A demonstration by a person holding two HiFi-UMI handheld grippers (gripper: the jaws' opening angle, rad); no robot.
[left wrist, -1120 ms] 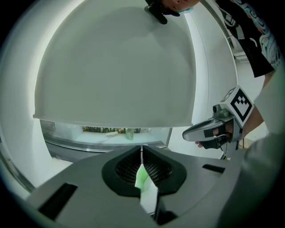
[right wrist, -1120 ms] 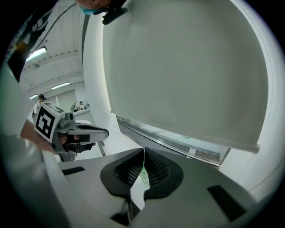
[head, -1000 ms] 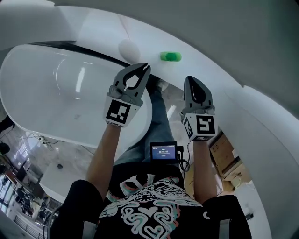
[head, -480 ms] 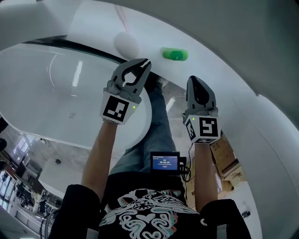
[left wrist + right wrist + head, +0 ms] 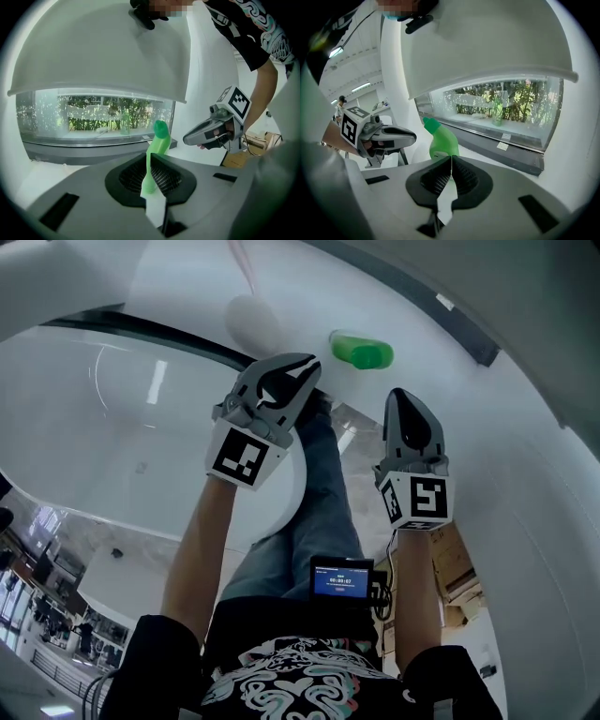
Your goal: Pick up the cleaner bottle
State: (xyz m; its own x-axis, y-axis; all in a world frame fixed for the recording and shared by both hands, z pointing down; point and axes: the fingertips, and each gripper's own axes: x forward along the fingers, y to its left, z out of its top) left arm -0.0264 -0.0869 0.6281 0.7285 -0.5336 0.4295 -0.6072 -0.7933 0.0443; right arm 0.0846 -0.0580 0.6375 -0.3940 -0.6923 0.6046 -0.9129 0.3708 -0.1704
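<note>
Though a blob overhead, cleaner bottle (image 5: 444, 142) seemingly upright beyond left claw (image 5: 307, 367), right claw (image 5: 401, 396): both closed, empty.

cleaner bottle (image 5: 361, 352) is bright green all over, cap included. left tool (image 5: 312, 362) and right tool (image 5: 401, 395) are grey with black mesh pads, each with a cube (image 5: 236, 457) of black-and-white square markers. bathtub (image 5: 112, 427) is glossy white. shirt (image 5: 291, 681) is black with a white and teal swirly print, jeans (image 5: 319, 493) are blue, and the little screen (image 5: 341, 579) glows blue.
</note>
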